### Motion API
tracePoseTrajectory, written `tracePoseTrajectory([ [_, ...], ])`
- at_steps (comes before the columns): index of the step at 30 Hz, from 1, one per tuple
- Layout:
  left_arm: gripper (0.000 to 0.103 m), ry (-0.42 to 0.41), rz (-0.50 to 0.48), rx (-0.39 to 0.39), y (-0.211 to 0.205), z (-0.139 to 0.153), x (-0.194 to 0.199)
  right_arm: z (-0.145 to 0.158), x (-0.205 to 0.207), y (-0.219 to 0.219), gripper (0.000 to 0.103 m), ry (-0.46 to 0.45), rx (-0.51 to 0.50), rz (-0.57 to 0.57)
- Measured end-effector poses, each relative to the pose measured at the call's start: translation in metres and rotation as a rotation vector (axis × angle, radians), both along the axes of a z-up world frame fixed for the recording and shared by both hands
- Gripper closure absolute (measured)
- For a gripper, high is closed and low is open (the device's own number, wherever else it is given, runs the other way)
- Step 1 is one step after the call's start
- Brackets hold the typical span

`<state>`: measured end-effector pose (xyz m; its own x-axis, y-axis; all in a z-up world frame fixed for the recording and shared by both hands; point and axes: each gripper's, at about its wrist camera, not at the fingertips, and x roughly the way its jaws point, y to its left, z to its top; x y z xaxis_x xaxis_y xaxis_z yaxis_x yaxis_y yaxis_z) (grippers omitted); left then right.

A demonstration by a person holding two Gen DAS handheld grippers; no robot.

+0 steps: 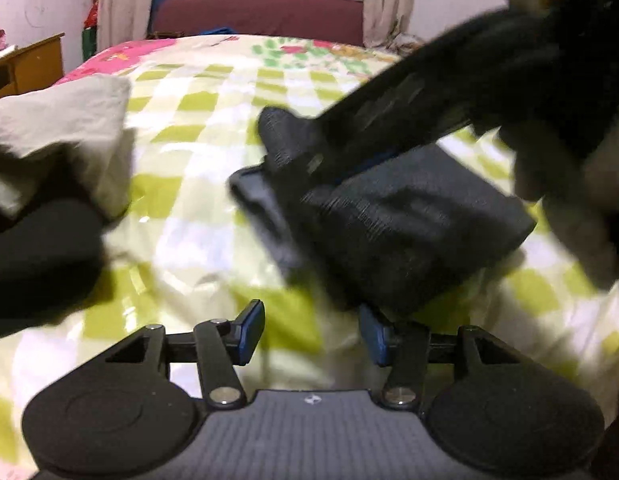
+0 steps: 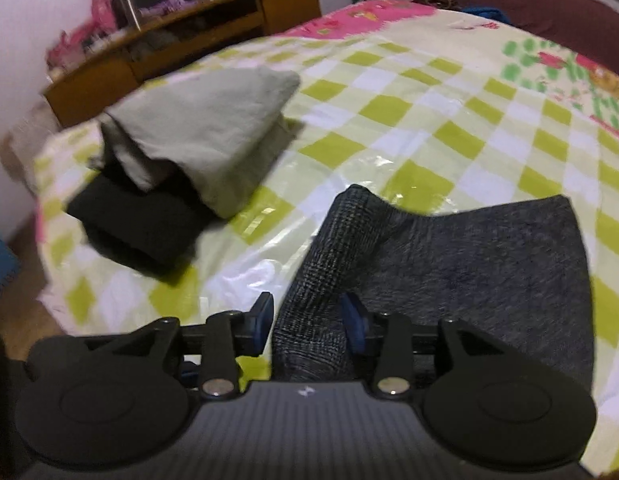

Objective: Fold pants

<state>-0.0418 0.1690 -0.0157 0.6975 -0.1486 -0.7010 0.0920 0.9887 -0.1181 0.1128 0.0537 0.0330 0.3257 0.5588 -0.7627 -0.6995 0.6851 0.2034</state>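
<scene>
Pants of dark grey woven cloth lie on the bed, already reduced to a compact folded block near its front edge. In the right wrist view a raised roll of the fabric along the left side of the block sits between the fingers of the right tool, which stand apart around it; the blue pads flank the cloth, but whether they are actually pinching it cannot be told. In the left wrist view the left tool has its fingers spread with nothing between them, hovering just short of the near edge of the block, while the right tool's body crosses over the top of the garment, blurred.

The cloth looks soft, limp and fairly light, with enough thickness in the stacked layers to hold a crease but not to stay stiff when lifted by one corner. It would likely sag and unfold if taken by a single layer, so the safest hold is on the thick folded edge, all layers together. The bed's glossy checked cover looks slippery, so the block may slide when pushed.

A beige folded garment rests on a black one well to the left.
</scene>
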Motion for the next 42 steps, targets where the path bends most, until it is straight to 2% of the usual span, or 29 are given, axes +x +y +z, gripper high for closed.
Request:
tracePoseTrajectory([
  [3,0.038,-0.020,0.019,0.038,0.007,0.011,-0.008,0.011,-0.006,-0.016,0.065,-0.002,0.072,-0.001],
  [5,0.038,-0.064,0.040,0.046,0.011,0.026,-0.009,0.022,-0.008,-0.033,0.064,-0.027,0.094,-0.023],
  [10,0.038,-0.234,0.036,-0.016,0.007,0.065,0.009,0.033,0.018,-0.084,0.062,-0.085,0.063,-0.202],
  [13,0.038,-0.300,0.009,-0.043,-0.005,0.070,0.033,0.030,0.036,-0.100,0.063,-0.087,0.050,-0.264],
  [15,0.038,-0.287,0.004,-0.022,-0.014,0.063,0.050,0.022,0.047,-0.106,0.062,-0.094,0.030,-0.296],
  [18,0.038,-0.184,0.038,0.090,-0.015,0.037,0.075,0.004,0.068,-0.120,0.058,-0.055,0.037,-0.345],
  [19,0.030,-0.128,0.064,0.142,-0.013,0.023,0.080,-0.005,0.073,-0.127,0.054,-0.032,0.053,-0.361],
  [20,0.026,-0.110,0.066,0.145,-0.009,0.014,0.081,-0.014,0.081,-0.135,0.052,0.004,0.071,-0.376],
  [21,0.023,-0.098,0.078,0.135,-0.003,0.010,0.080,-0.021,0.083,-0.143,0.044,0.033,0.089,-0.383],
  [23,0.012,-0.095,0.105,0.128,0.004,0.012,0.077,-0.033,0.084,-0.155,0.035,0.078,0.144,-0.374],
  [25,0.009,-0.088,0.109,0.157,0.001,0.011,0.079,-0.046,0.084,-0.164,0.026,0.124,0.193,-0.371],
  [27,0.009,-0.088,0.108,0.186,-0.008,0.007,0.083,-0.062,0.087,-0.173,0.024,0.202,0.265,-0.388],
  [29,0.009,-0.094,0.099,0.218,-0.015,0.006,0.085,-0.074,0.088,-0.179,0.032,0.285,0.377,-0.409],
  [31,0.011,-0.077,0.104,0.218,-0.016,0.005,0.090,-0.077,0.084,-0.178,0.042,0.319,0.409,-0.411],
  [34,0.029,-0.048,0.068,0.171,-0.024,0.007,0.097,-0.075,0.076,-0.192,0.067,0.356,0.434,-0.408],
  [37,0.032,-0.085,-0.018,0.274,-0.063,0.005,0.097,-0.071,0.058,-0.223,0.072,0.380,0.457,-0.425],
  [38,0.037,-0.092,-0.046,0.290,-0.076,0.004,0.100,-0.071,0.049,-0.235,0.073,0.381,0.454,-0.439],
  [40,0.044,-0.090,-0.097,0.261,-0.099,0.003,0.109,-0.073,0.040,-0.254,0.074,0.378,0.439,-0.483],
  [42,0.045,-0.094,-0.129,0.253,-0.121,0.002,0.120,-0.075,0.039,-0.275,0.074,0.371,0.432,-0.550],
])
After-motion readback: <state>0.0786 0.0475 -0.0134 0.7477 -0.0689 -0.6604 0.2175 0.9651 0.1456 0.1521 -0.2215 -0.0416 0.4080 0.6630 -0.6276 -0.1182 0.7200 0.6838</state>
